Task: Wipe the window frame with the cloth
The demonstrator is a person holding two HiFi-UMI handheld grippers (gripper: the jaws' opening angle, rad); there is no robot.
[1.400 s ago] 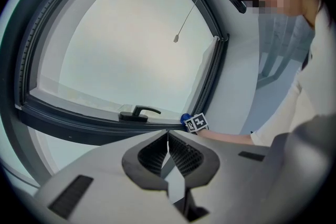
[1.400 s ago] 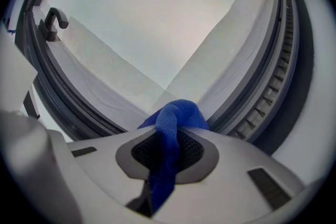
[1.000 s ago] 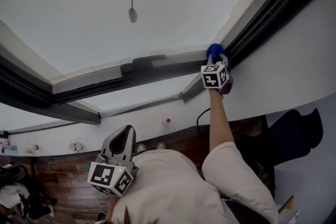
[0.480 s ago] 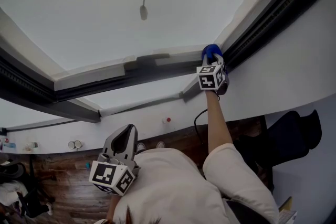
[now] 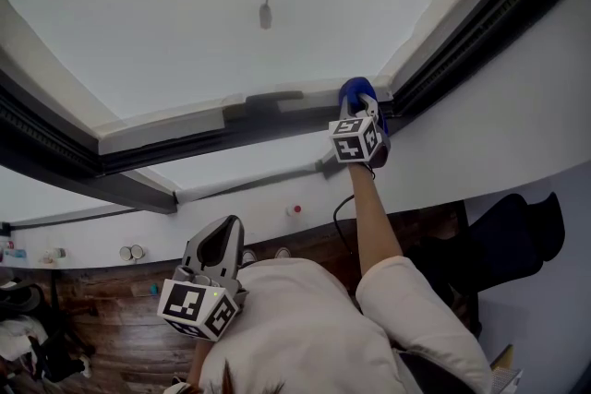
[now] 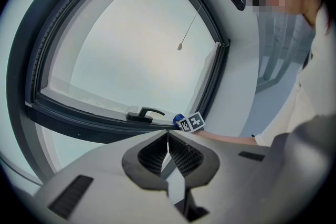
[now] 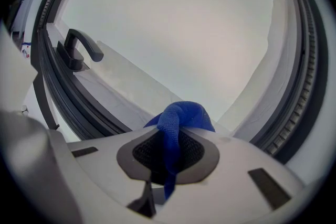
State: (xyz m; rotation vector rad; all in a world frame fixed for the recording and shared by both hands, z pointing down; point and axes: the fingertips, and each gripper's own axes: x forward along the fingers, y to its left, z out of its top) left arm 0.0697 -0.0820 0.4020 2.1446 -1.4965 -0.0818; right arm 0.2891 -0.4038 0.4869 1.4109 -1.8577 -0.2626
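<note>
The jaws of the right gripper [image 7: 170, 136] are clamping on the blue cloth [image 7: 184, 115], a strip of it running down between the pads while the bunched end is pressing against the pale lower rail of the window frame [image 5: 185, 129]. Over the last second this gripper has been sliding leftward along the rail, leaving the right-hand corner where the dark seal [image 7: 294, 113] is curving upward, and it is now heading toward the black handle [image 7: 79, 50], which is still well apart from the cloth. That suggests the wiping stroke is under way with the corner stretch likely covered and most of the rail still waiting. The left gripper [image 6: 168, 136] is hanging low near the person's chest, its jaws pinched together on nothing, taking no part.
</note>
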